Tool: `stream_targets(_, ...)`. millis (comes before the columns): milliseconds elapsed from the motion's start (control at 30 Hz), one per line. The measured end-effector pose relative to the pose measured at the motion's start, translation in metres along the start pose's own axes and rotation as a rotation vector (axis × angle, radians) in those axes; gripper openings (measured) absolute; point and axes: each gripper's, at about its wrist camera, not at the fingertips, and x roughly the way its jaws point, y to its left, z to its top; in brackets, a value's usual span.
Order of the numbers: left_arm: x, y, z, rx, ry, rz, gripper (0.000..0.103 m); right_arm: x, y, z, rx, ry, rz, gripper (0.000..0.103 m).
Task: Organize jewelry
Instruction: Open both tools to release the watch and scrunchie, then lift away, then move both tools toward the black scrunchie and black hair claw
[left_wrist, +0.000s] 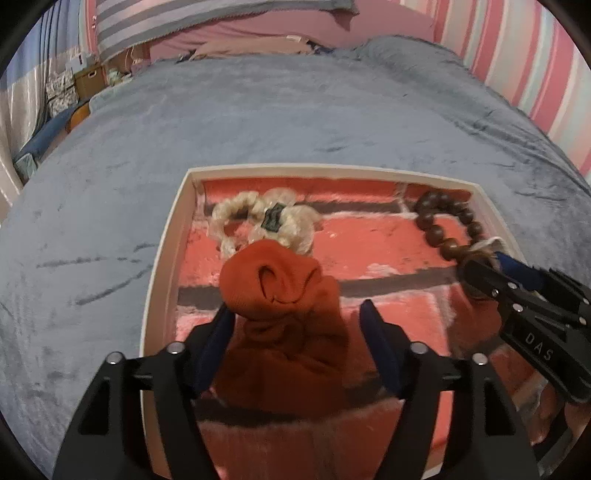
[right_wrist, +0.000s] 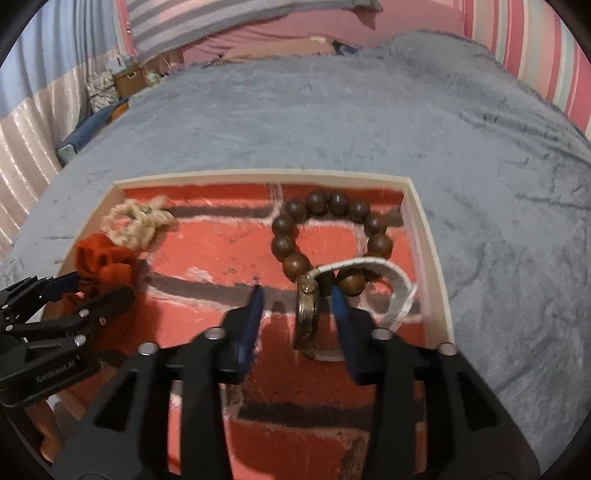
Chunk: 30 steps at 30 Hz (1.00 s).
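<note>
scrunchie (left_wrist: 284, 295) between parted left tongs (left_wrist: 295, 314)

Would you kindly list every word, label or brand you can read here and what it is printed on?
"DAS": on the body of the right hand-held gripper, seen from the left wrist.
"GenRobot.AI": on the body of the left hand-held gripper, seen from the right wrist; small, slightly blurred.
Nothing else is readable.

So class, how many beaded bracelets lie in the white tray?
2: the pale cream beaded bracelet far-left, and the dark brown wooden-bead bracelet far-right; nothing seems hidden.
</note>
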Motion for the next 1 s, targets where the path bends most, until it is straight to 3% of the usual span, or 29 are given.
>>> stream_targets(100, -0.025, -0.001, -0.004, 0.007, -0.022, -0.041, 0.079, -0.024, -0.007, 0.002, 0.023, -0.047, 0.023, 0.067)
stream_targets(200, -0.054, 0.002, -0.009, 0.012, -0.056, -0.058, 0.089, -0.059, -0.015, 0.002, 0.037, -0.103, 0.029, 0.078)
stream_targets(433, -0.134, 0.012, -0.024, 0.006, -0.142, -0.087, 0.093, -0.133, -0.023, -0.017, 0.037, -0.187, 0.031, 0.095)
stream_targets(767, -0.242, -0.012, -0.088, 0.047, -0.286, -0.047, 0.094, -0.241, -0.028, -0.084, -0.019, -0.284, 0.021, 0.099)
stream_targets(1000, -0.277, -0.04, -0.138, 0.048, -0.323, -0.051, 0.097, -0.292, -0.039, -0.135, -0.022, -0.316, -0.009, 0.099)
